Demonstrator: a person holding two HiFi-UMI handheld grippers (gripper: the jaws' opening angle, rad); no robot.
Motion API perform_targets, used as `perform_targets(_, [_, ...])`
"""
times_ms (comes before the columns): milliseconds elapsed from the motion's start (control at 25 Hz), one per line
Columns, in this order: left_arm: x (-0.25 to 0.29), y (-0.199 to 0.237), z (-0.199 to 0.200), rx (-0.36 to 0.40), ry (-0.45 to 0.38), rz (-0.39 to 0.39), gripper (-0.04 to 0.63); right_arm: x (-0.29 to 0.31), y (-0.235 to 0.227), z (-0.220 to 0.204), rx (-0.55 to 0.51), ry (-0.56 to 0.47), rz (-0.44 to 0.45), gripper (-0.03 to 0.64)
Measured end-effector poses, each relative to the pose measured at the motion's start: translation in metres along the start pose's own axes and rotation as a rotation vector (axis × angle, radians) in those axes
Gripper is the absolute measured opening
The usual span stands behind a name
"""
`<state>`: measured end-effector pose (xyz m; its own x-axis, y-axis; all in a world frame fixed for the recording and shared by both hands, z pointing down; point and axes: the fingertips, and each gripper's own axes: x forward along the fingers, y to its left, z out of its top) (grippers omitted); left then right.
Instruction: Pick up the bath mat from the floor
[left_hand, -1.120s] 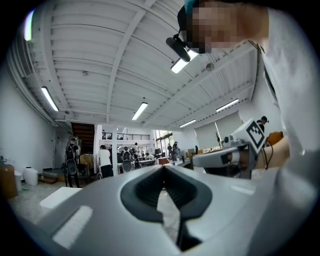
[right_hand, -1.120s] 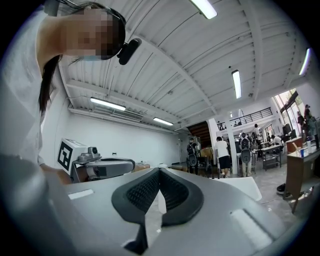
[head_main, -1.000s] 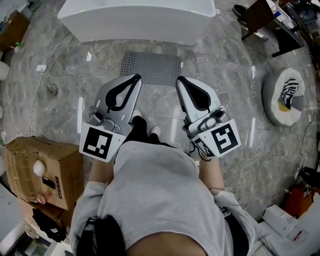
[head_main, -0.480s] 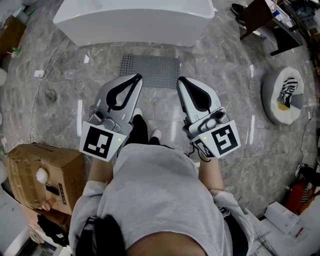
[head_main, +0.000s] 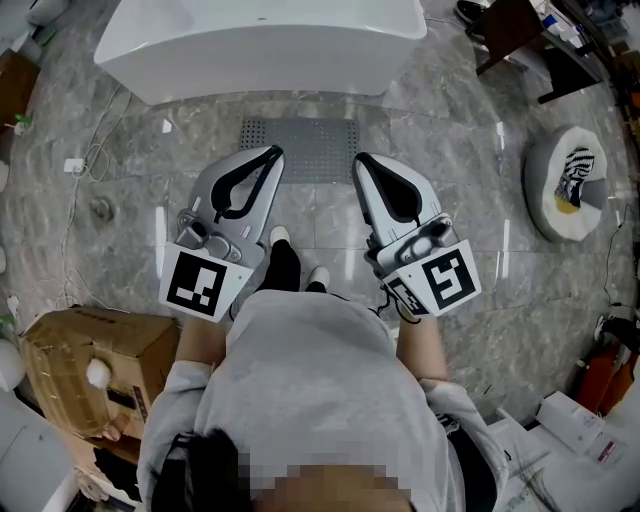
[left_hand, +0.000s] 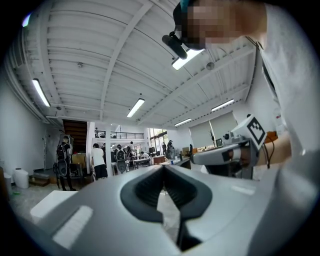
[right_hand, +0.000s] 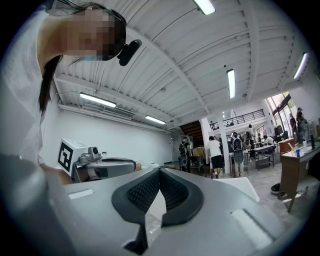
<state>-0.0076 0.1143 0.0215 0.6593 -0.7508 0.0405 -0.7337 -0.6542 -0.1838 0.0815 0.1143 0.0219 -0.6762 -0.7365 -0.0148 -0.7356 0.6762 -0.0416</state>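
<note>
Nearest to me is the person's grey shirt (head_main: 320, 390), with a cardboard box (head_main: 95, 350) on the floor (head_main: 470, 230) at about eight o'clock. Out in front of the shirt I hold both tools level, side by side. The left claw (head_main: 274, 153) is fully closed, its dark pads meeting at the tip with nothing between them. The right claw (head_main: 360, 158) is closed the same way and also empty. Between the two tools, a pair of feet (head_main: 288, 262) in dark and white shoes stands on the grey marble. Just beyond the claw tips, at twelve o'clock, the bath mat (head_main: 312, 140) lies flat on the floor. It is a grey perforated rectangle, and neither claw touches it. Its far edge sits just in front of a white bathtub (head_main: 260, 45). Off at two o'clock, well apart from the mat, a round white cushion-like object (head_main: 560, 190) rests on the floor.
</note>
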Motion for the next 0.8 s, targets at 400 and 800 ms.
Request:
perform_targets(400, [0.031, 0.061, -0.014, -0.005, -0.001, -0.042, 0.002, 0.059, -0.023, -0.004, 0.0, 0.009, -0.055, -0.002])
perform_targets(800, [0.051, 0.105, -0.038, -0.015, 0.015, -0.105, 0.002, 0.103, -0.034, -0.018, 0.02, 0.031, -0.106, -0.002])
